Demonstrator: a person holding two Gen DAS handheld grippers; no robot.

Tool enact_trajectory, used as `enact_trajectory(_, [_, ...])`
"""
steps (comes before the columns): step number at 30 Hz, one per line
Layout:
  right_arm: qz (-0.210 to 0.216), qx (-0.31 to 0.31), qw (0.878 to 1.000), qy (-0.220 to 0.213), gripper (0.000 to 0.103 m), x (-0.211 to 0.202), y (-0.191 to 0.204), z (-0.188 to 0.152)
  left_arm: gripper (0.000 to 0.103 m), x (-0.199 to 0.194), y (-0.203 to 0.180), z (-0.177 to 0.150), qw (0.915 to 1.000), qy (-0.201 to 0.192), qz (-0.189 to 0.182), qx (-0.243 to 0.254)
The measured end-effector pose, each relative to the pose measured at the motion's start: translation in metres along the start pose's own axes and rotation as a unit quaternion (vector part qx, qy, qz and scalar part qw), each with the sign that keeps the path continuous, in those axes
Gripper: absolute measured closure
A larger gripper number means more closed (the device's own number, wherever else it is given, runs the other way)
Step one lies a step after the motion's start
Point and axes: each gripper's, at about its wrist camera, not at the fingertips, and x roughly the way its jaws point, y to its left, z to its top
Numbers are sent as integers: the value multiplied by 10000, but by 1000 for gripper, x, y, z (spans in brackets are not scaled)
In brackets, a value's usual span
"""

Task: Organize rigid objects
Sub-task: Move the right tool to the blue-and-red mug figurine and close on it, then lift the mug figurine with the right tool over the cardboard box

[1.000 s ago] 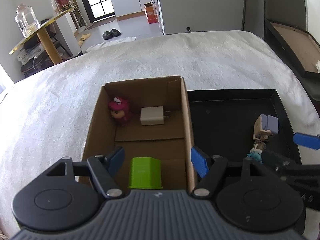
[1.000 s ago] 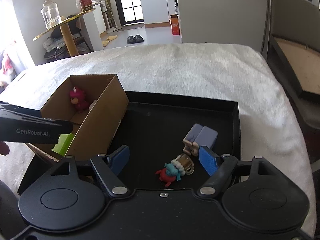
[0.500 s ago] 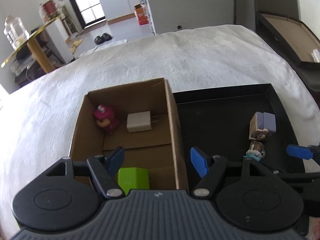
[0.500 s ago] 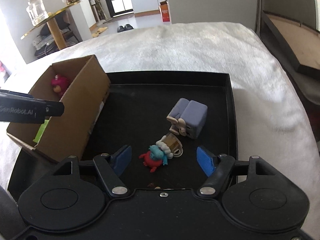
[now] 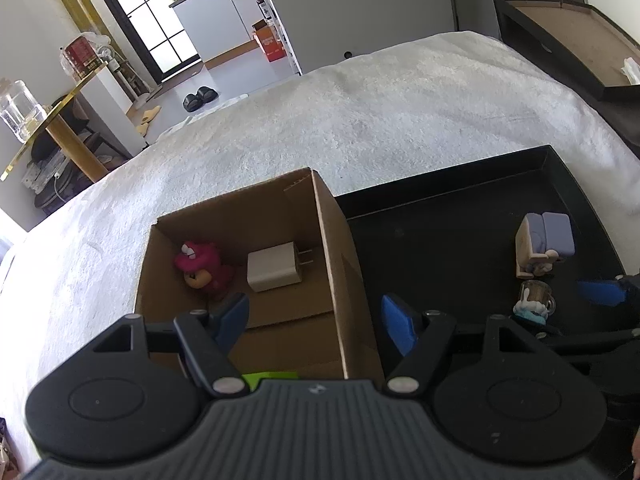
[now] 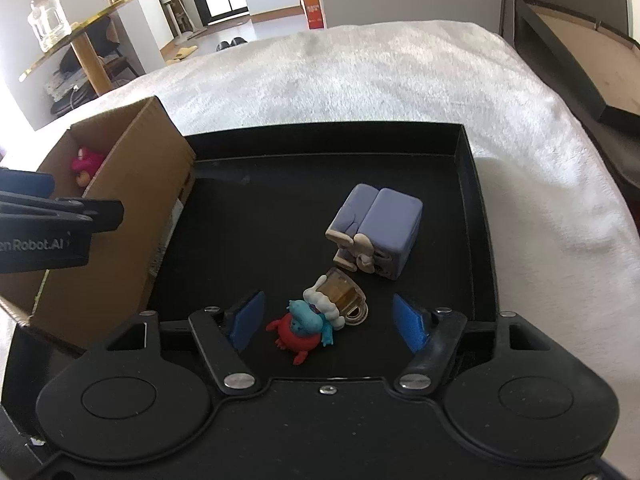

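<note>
A cardboard box (image 5: 332, 240) stands at the left of a black tray (image 6: 468, 184). Inside it lie a pink figure (image 5: 200, 270), a white charger (image 5: 274, 270) and a green block (image 5: 270, 376), mostly hidden by my left gripper (image 5: 316, 316), which is open and empty above the box's near end. In the tray lie a lilac block figure (image 6: 376, 230), a small beer mug (image 6: 340, 294) and a red and blue crab figure (image 6: 302, 330). My right gripper (image 6: 328, 322) is open, its fingers on either side of the crab and mug, just above them.
The tray and box rest on a white fuzzy blanket (image 5: 380, 120) on a bed. A dark open box (image 5: 568, 32) stands at the far right. A gold side table with a glass jar (image 6: 48, 28) stands far left.
My right gripper has moved forward and down toward the crab and mug. My left gripper has pulled back and risen over the box, so the green block is nearly hidden.
</note>
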Motion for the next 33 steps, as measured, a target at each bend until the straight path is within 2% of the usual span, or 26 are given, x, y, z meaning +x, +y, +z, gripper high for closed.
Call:
enact_trajectory(8, [-179,-76,9997,121,37,18,7,-1,31,5,2,0,10000,45,8,-32])
enact_trajectory(10, [-332,-282,9990,70,39,19,12,-3,31,5,3,-1,10000,55,16,-55])
enact_trajectory(14, [-604,-480,9970,9,54,16,14,-7,31,4,4,-2,9999,76,28,-106])
enact_trajectory(23, [-636,-427,9970,81,55,-2,2,-14,31,-7,3,-4,9999,79,34,-111])
enact_trajectory(33, [-564,-383,9972,-294,55,-39,1,-5,31,-33,7,-6,9997,-8,55,-233])
